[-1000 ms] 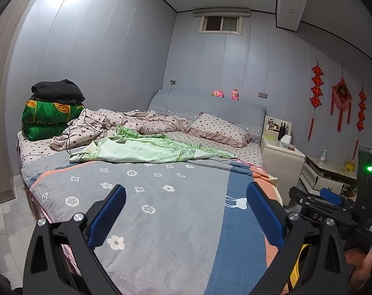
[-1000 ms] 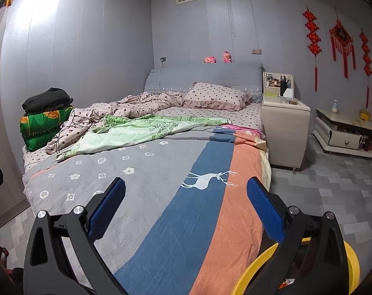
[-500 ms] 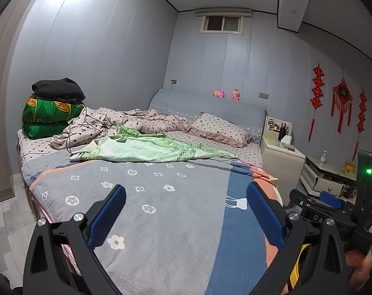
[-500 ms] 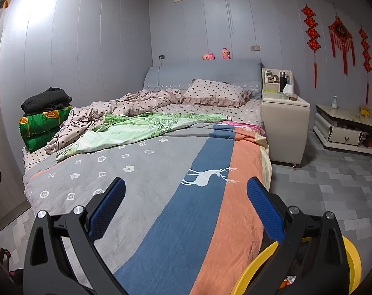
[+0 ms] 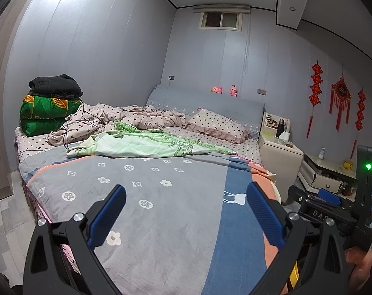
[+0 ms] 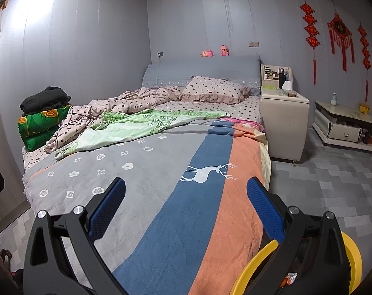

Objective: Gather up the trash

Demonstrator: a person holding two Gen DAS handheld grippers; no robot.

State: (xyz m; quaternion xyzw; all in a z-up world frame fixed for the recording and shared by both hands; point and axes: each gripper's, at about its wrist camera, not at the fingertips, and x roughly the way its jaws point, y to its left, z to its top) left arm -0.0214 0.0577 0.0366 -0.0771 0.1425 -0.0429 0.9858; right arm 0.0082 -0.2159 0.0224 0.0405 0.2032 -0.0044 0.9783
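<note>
Left wrist view: left gripper [image 5: 186,211] jaws spread wide, nothing between them, held over the foot of the bed [image 5: 161,196]. Grey flowered blanket with a blue stripe and an orange stripe covers the near half; a green quilt [image 5: 146,145] lies across the middle, a crumpled polka-dot duvet [image 5: 127,118] behind it, and a pillow [image 5: 217,125] near the headboard. Folded green bedding with a black garment on top [image 5: 53,98] is stacked at the far left corner. Nightstand [image 5: 281,154] sits just beside the bed on the right. Right gripper [image 5: 333,204] shows at the right edge, seen side-on, green LED lit; jaw state not readable from here. No trash visible on the bed. Right wrist view: right gripper [image 6: 186,211] jaws wide apart and empty, over the blanket's blue and orange stripes near the white deer print. Yellow bin [image 6: 352,258] sits at bottom right, on the floor beside the bed's foot corner, partly hidden behind the right finger. Trash [image 6: 290,279]: small crumpled pieces visible inside the bin, too small to identify. Low white cabinet [image 6: 345,125] stands against the right wall, red knot decorations [image 6: 338,32] above it.
</note>
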